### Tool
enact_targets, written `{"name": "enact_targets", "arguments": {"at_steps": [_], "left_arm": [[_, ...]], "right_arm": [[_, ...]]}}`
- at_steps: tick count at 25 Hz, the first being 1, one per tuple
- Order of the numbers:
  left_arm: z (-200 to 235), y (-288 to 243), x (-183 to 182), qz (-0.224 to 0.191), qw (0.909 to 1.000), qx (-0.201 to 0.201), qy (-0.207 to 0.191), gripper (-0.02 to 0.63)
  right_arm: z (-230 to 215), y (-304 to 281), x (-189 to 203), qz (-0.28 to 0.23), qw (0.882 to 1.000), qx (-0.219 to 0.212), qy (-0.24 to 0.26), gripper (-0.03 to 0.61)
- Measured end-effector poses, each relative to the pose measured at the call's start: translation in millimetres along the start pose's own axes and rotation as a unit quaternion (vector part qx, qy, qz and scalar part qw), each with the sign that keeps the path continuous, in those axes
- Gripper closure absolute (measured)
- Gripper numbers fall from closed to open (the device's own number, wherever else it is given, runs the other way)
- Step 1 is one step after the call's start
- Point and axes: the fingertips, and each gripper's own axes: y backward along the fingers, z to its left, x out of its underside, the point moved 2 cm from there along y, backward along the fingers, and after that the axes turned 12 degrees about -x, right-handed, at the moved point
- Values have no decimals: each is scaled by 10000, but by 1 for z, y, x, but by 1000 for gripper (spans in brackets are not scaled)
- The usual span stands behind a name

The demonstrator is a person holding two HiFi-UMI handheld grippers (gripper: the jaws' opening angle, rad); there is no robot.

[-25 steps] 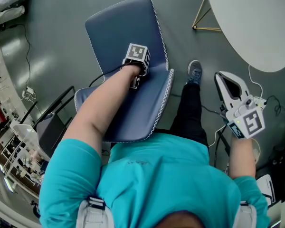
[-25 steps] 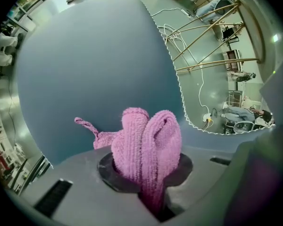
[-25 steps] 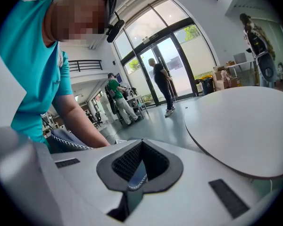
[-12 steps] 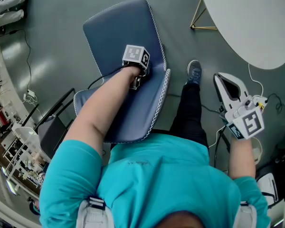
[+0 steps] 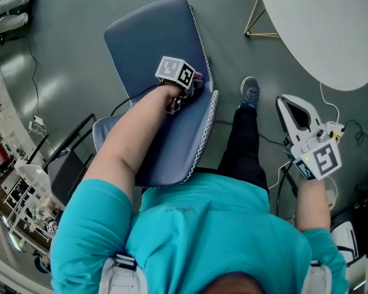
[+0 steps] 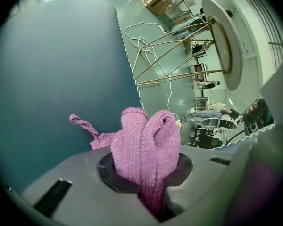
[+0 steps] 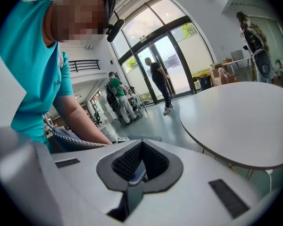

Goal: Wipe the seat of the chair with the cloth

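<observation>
At the back of a blue chair seat (image 5: 172, 146), close to the junction with the backrest (image 5: 148, 38) and just beside the white-stitched edge: the left gripper (image 5: 192, 83), at the end of an outstretched arm. Clamps a pink cloth (image 6: 145, 147) between its jaws, with thick terry folds bulging forward out of the grip and one thin tail trailing left against the blue upholstery. Contact between cloth and seat: impossible to judge from these angles.

Off to the side, well apart from the chair, the right gripper (image 5: 289, 101). Holds nothing. Jaws drawn fully together, pads meeting, raised over grey floor near a round white table (image 5: 331, 35). Between gripper and chair, a dark trouser leg ending in a grey shoe (image 5: 251, 93).

Looks like the wiping step itself, with the cloth working at the rear of the seat and most of the surface toward the front edge probably yet to be covered. Next calls for a firm clamp on the cloth, its folds pressed flat to the upholstery, then broad strokes drawn toward the front edge — taking care not to drag hard jaw tips across the stitching.
</observation>
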Motion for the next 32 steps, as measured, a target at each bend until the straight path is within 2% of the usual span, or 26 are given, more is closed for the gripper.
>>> {"name": "enact_targets", "arguments": {"at_steps": [8,12,16,20,24,28,32], "left_arm": [[-18,-9,-9,-74,9970,724,-247,549],[-27,-12,-14,46,9944,924,-504,549],[-28,-11,-11,132,9897,1241,-703,549],[-39,-12,-17,23,9832,1669,-740,549],[-54,-17,-27,-181,9743,2153,-643,549],[-70,-10,-36,-572,9590,2730,-505,549],[-69,26,-34,-942,9430,3190,-99,549]], "right_arm": [[-8,0,4,103,9999,-1,-48,580],[-14,2,4,164,9998,-9,-83,580],[-13,-2,7,185,9997,-21,-132,580],[-15,-11,6,228,9996,-64,-141,580],[-17,-22,7,304,9994,-87,-165,580],[-19,-29,4,336,9993,-112,-125,580],[-18,-35,-2,338,9993,-146,-67,580]]}}
